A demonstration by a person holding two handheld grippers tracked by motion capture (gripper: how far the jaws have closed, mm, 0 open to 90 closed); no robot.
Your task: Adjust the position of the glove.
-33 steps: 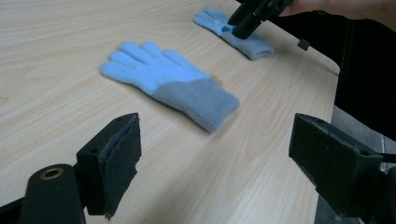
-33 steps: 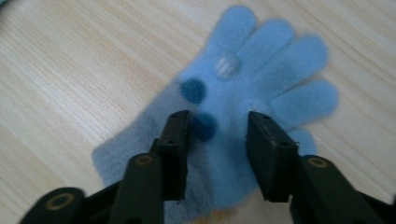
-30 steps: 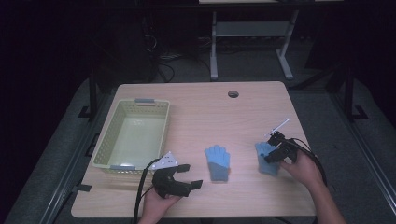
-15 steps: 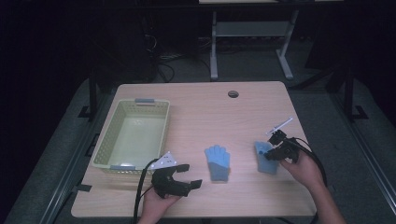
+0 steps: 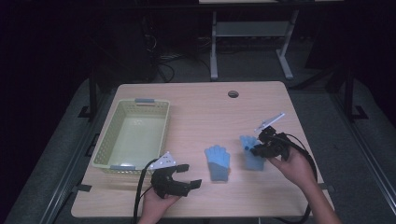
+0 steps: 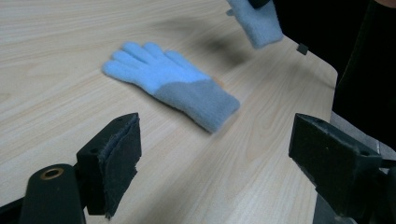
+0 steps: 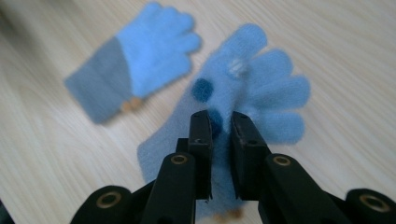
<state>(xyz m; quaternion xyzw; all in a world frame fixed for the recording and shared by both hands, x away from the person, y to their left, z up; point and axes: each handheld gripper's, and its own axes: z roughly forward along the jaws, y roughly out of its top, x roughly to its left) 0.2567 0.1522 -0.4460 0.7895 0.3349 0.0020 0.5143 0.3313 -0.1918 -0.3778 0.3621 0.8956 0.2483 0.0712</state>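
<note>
A light-blue glove with a grey cuff (image 5: 218, 162) (image 6: 173, 87) (image 7: 134, 58) lies flat on the wooden table (image 5: 210, 112), fingers pointing away from me. Just to its right, my right gripper (image 5: 255, 150) (image 7: 219, 120) is shut on a second light-blue glove (image 5: 253, 162) (image 7: 261, 88) with dark dots on its palm. That glove (image 6: 258, 21) hangs a little above the table and casts a shadow. My left gripper (image 5: 191, 175) (image 6: 217, 128) stands wide open near the front edge, left of the flat glove, with nothing between its jaws.
A pale green plastic basket (image 5: 140, 101) with nothing in it sits on the table's left half. A round cable hole (image 5: 233, 94) is near the far edge. A metal stand (image 5: 250, 35) is on the dark floor behind the table.
My right gripper has carried the dotted glove leftward, closer to the flat glove. The left gripper has stayed where it was.
</note>
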